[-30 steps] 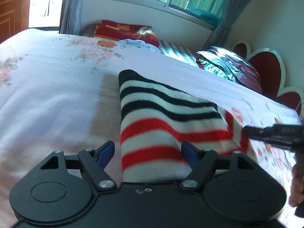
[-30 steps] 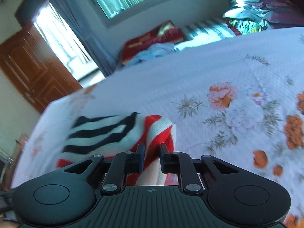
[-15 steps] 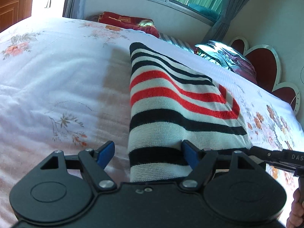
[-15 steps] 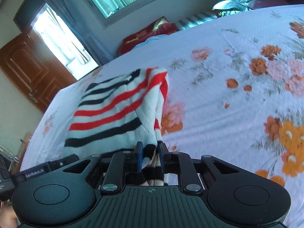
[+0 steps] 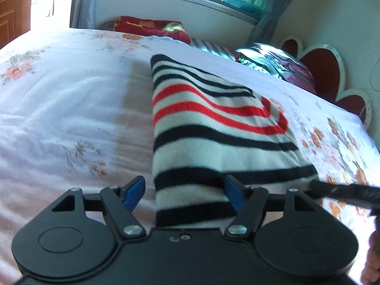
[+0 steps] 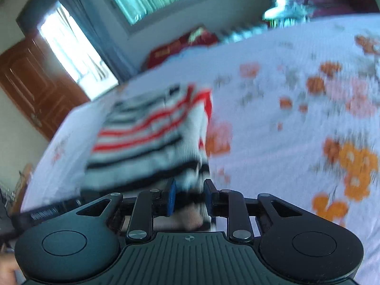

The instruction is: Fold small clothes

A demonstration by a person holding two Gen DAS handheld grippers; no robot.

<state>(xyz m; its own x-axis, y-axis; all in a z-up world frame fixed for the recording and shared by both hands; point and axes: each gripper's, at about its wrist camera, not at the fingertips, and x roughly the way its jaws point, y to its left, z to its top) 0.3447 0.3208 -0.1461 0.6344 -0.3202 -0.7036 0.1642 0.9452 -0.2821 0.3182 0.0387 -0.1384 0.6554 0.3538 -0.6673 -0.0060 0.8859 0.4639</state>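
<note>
A small knitted garment with white, black and red stripes lies folded on the flowered bed sheet. Its near hem lies between the blue pads of my left gripper, whose jaws stand wide apart. In the right wrist view, which is blurred, the same garment reaches back to my right gripper. Its jaws stand a little apart with the garment's edge between them. The right gripper's black finger shows at the garment's right corner in the left wrist view.
The bed sheet spreads wide on all sides. Red bedding and shiny pillows lie at the far edge under a window. A red headboard stands at the right. A wooden door is at the left.
The garment was drawn towards me and now lies flatter on the sheet. The right gripper's jaws, shut on its edge before, have parted. The left jaws stayed wide apart.
</note>
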